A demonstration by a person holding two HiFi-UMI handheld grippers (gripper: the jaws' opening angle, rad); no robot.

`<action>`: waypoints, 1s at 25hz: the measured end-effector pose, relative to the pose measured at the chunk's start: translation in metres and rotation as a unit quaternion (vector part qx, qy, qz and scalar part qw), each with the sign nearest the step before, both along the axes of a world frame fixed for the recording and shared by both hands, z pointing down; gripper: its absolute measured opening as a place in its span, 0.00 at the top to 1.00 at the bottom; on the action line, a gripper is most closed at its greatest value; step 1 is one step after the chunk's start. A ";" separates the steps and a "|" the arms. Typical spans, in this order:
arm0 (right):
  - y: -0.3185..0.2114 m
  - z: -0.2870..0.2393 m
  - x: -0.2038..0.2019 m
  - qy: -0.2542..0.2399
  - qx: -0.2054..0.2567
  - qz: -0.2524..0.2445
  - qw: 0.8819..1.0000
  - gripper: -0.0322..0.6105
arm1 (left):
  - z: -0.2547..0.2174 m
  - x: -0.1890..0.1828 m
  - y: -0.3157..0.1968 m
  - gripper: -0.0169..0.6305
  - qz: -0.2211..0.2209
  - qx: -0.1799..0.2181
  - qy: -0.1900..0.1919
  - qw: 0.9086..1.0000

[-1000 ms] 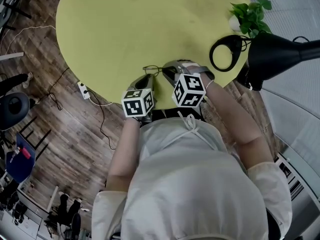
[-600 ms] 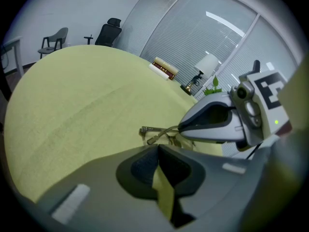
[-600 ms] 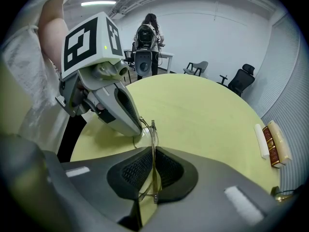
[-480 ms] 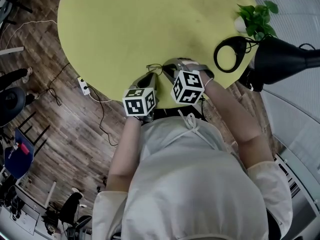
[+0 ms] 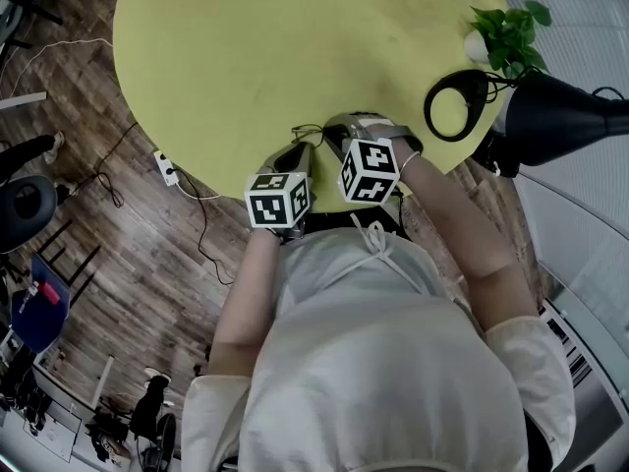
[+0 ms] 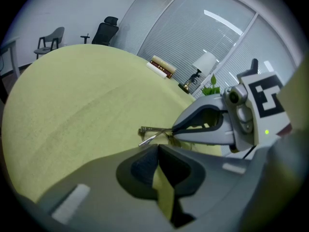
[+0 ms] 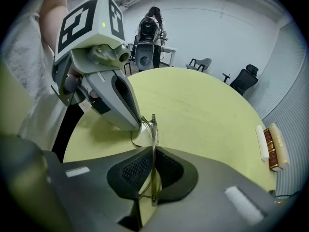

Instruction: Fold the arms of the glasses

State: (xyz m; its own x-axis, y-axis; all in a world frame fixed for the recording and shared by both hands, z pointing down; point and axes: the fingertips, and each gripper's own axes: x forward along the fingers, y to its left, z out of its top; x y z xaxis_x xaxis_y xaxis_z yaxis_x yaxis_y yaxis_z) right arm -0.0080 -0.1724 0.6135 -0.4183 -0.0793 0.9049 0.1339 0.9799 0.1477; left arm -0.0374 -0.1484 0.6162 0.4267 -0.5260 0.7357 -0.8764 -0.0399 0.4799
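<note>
Glasses (image 7: 153,128) — tight in right tool (image 7: 153,172)

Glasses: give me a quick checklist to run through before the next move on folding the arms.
1. Right tongs shut on the glasses: ok.
2. Left tongs shut, nothing between them: ok.
3. Left tongs touching a glasses arm: cannot tell.
4. Both arms folded: cannot tell.
5. Glasses over the table, near its edge: ok.
6. Lamp and plant away from the tongs: ok.
</note>
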 end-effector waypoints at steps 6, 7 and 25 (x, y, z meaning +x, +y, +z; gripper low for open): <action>-0.002 -0.016 -0.001 -0.028 0.011 0.020 0.999 0.78 | -0.015 -0.002 -0.005 0.96 0.012 0.022 -0.019 1.000; -0.003 -0.024 -0.002 -0.045 0.015 0.031 0.998 0.78 | -0.020 -0.002 -0.008 0.96 0.014 0.030 -0.020 0.999; -0.045 -0.216 0.057 -0.334 0.097 0.371 0.861 0.95 | -0.254 0.000 -0.059 0.96 0.056 0.358 -0.126 0.923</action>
State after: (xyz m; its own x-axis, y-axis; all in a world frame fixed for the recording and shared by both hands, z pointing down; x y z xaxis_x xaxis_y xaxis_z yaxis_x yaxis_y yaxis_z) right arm 0.0494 -0.2174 0.3971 -0.6091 -0.6716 0.4218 -0.6966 0.7073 0.1203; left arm -0.0375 -0.2077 0.3622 0.3696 -0.8797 0.2994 -0.9282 -0.3641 0.0759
